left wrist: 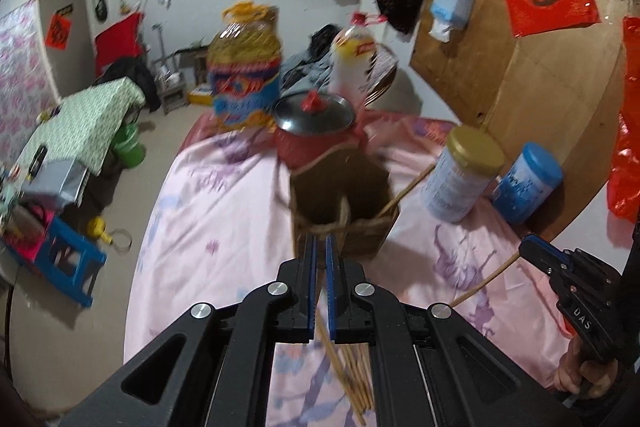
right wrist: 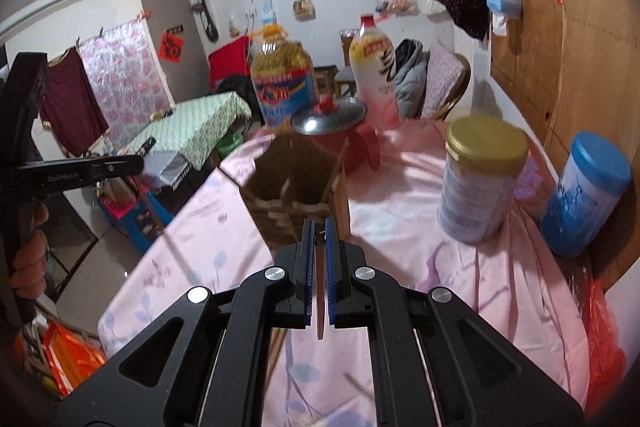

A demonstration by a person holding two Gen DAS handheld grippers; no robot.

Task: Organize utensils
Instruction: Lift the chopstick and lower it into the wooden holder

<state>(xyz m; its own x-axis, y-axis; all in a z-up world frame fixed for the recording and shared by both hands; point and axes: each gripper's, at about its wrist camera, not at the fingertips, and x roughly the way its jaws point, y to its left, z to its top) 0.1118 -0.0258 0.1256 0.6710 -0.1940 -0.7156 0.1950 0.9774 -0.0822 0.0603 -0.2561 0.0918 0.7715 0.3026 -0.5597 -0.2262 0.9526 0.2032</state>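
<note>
Chopsticks, loose (left wrist: 356, 379), fanned on the pink tablecloth (left wrist: 208, 207) at 6 o'clock in the left wrist view, under the left gripper (left wrist: 320, 239). Jaws of that gripper clenched, with a thin stick showing between the pads. Cannot tell whether gripped or merely part of the fan below.

At 4 o'clock in the same view, right gripper (left wrist: 534, 251) in a hand (left wrist: 580, 375), jaws clamped on a single chopstick (left wrist: 484, 279) slanting down toward 7 o'clock, clear of the cloth. Seen edge-on between the blue pads in the right wrist view.

Just beyond both sets of fingertips, at 12 o'clock, a wooden holder (left wrist: 360, 231) with two compartments. One standing chopstick (left wrist: 412, 187) in the right compartment, leaning out toward 2 o'clock.

Touching the holder's far side, a red pot (left wrist: 312, 143) under a glass lid. At 2 o'clock, a gold-lidded tin (left wrist: 460, 175) just beside a blue-lidded tin (left wrist: 528, 183).

Farthest back on the table, a yellow oil jug (left wrist: 246, 75) and a tall bottle (left wrist: 352, 63).
</note>
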